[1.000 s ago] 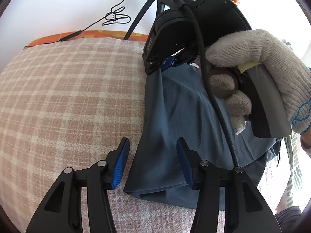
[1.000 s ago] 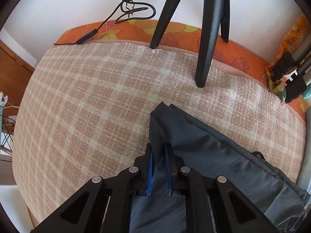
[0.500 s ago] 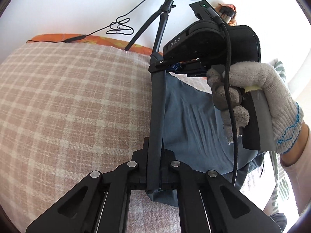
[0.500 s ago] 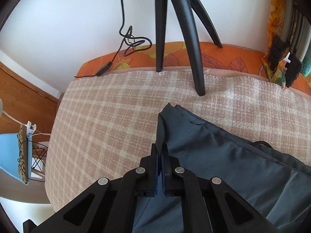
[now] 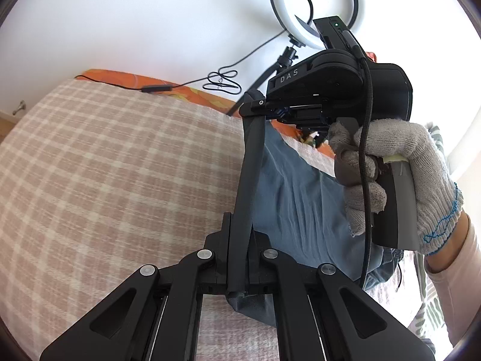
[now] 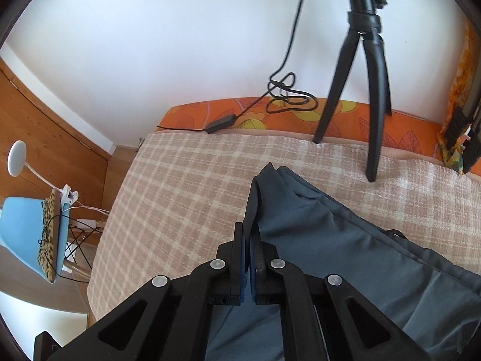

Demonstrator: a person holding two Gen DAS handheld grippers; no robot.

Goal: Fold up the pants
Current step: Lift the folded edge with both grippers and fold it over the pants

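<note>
Dark blue-grey pants [image 5: 297, 198] lie on a pink checked bed cover [image 5: 105, 180]. My left gripper [image 5: 240, 225] is shut on the near corner of their left edge. That edge runs taut up to my right gripper [image 5: 270, 112], held by a gloved hand [image 5: 399, 174], which pinches the far corner. In the right wrist view my right gripper [image 6: 249, 234] is shut on the pants [image 6: 345, 246], whose edge rises from the bed cover [image 6: 180, 186] into the blue pads. Both corners hang lifted above the bed.
A black tripod [image 6: 369, 90] with a ring light [image 5: 315, 3] stands at the bed's far edge, its cable [image 6: 285, 93] looped on the orange sheet [image 6: 345, 114]. A blue chair [image 6: 30, 234] and a wooden door [image 6: 45, 126] are left of the bed.
My left gripper closed on the pants' edge and lifted it. My right gripper rose with its corner, pulling the edge taut; more wall and tripod show now.
</note>
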